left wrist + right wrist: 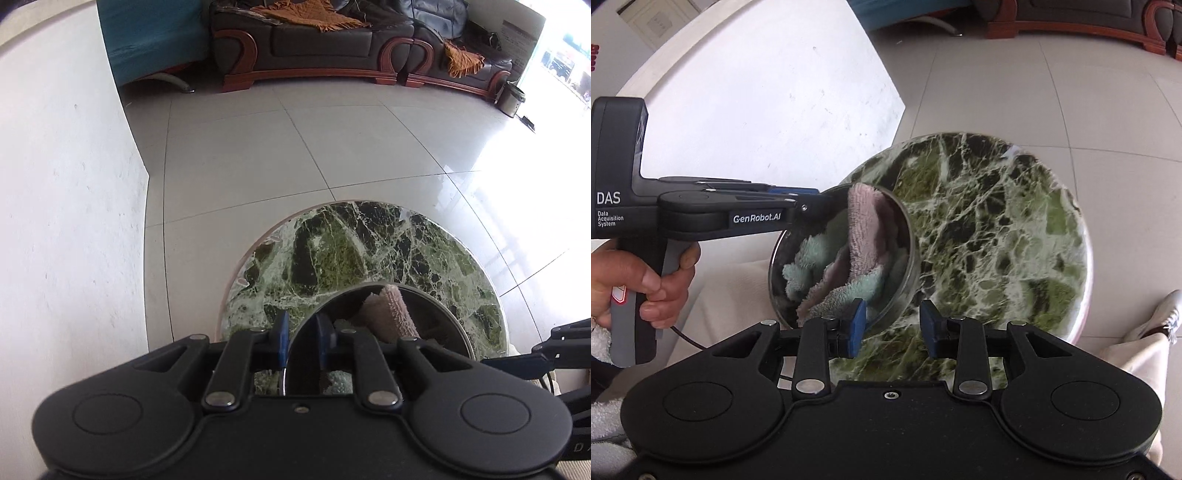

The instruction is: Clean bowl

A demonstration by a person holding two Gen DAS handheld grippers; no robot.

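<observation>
The bowl is clamped by its rim in the left gripper and held tilted above the marble counter, presumably so its inside is exposed. The towel lies inside the bowl. The right gripper, just beside the bowl's lower rim, is parted and grasps nothing.

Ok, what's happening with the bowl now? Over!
Left tongs clamped on bowl rim, bowl tilted. Right tongs open, empty. Cloth inside bowl. Nothing in the way.

Home living room: leather sofa with orange throw, tiled floor, round marble table.
</observation>
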